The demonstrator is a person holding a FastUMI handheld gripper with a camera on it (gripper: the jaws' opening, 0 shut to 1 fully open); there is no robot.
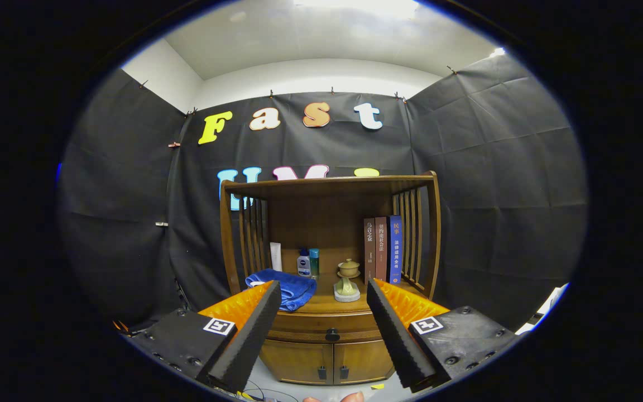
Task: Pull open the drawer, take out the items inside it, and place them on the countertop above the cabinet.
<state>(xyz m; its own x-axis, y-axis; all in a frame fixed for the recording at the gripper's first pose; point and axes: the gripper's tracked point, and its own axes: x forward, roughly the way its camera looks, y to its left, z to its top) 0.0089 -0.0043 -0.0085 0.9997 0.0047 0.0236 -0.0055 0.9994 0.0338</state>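
I find the tongs (321,326) released and spread wide at lower centre, framing the closed drawer (330,325) and its knob (332,335) just beyond them, apparently lined up for it, beneath the item-laden desk (327,305).

You have one claw (321,312) with two fingers (254,329), spread apart and holding nothing. Ahead of them stands one wooden cabinet (330,245) with one drawer (321,326), shut, bearing one dark knob (332,335), and two small doors (330,363) below. On its surface (321,304) you can count three upright books (383,248), one blue towel (285,287), two small bottles (308,262), one white tube (276,257) and two small ceramic pieces (348,279).
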